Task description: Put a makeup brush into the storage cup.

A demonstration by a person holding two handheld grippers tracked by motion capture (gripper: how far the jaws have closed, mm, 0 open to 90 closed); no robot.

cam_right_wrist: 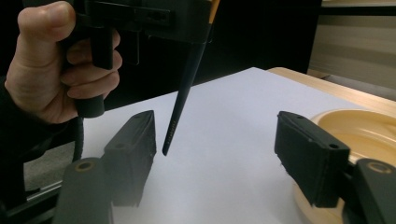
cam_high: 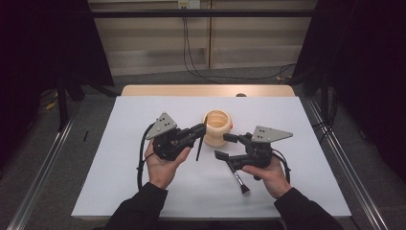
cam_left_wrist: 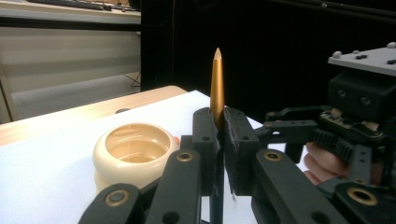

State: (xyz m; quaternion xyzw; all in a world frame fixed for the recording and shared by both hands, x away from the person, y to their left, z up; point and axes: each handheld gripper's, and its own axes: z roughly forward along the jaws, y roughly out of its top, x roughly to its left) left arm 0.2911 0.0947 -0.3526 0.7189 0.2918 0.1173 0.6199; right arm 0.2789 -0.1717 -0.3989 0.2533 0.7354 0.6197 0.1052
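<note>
My left gripper (cam_high: 203, 129) is shut on a slim stick (cam_high: 198, 147) with a gold pointed top (cam_left_wrist: 216, 79) and a black lower shaft (cam_right_wrist: 184, 98) that hangs tilted, its tip just above the white sheet. Its jaws (cam_left_wrist: 219, 122) pinch the stick upright right beside a cream round pot (cam_high: 217, 127). My right gripper (cam_high: 221, 146) stands open to the right of the stick, jaws wide apart. In the right gripper view (cam_right_wrist: 217, 135) the stick's tip hangs beyond the gap, nearer the left jaw, touching neither pad. The pot (cam_right_wrist: 359, 126) lies behind the right jaw.
A dark-handled brush (cam_high: 239, 181) lies on the white sheet (cam_high: 143, 191) under the right hand, bristles toward the front edge. A small reddish thing (cam_high: 231, 126) peeks out behind the pot. The wooden table edge (cam_high: 206, 90) runs along the back.
</note>
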